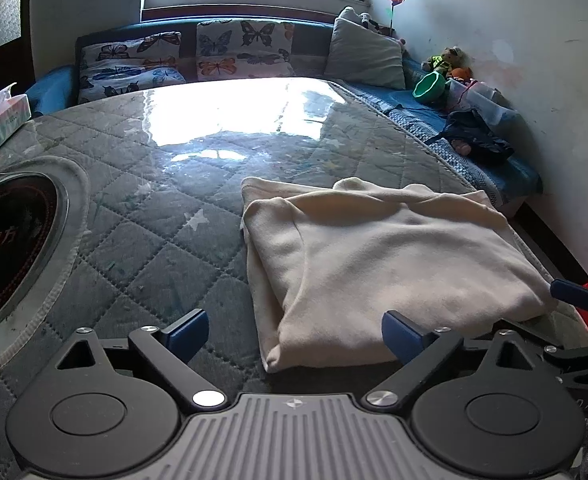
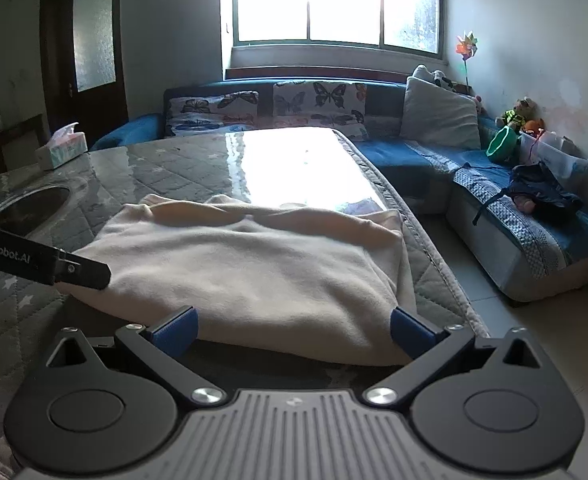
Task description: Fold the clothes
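The quilted desk (image 1: 166, 168) lies bare left of and beyond the folded cream garment (image 1: 374, 256); a round inset hob (image 1: 14, 248) sits at the left edge; a tissue box (image 1: 2, 120) occupies the far-left corner; the sofa (image 2: 494, 200) flanks the right side.

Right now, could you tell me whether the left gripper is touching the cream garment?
Cannot tell. In the left wrist view the left gripper stands open around the folded cream garment's near corner, but whether its right finger touches the cloth is unclear.

The folded garment (image 1: 378, 256) is cream. The desk (image 1: 154, 208) cover is grey, diamond-quilted with pale stars. The far cushions (image 1: 242, 50) carry butterfly prints; the sofa (image 2: 422, 156) is blue.
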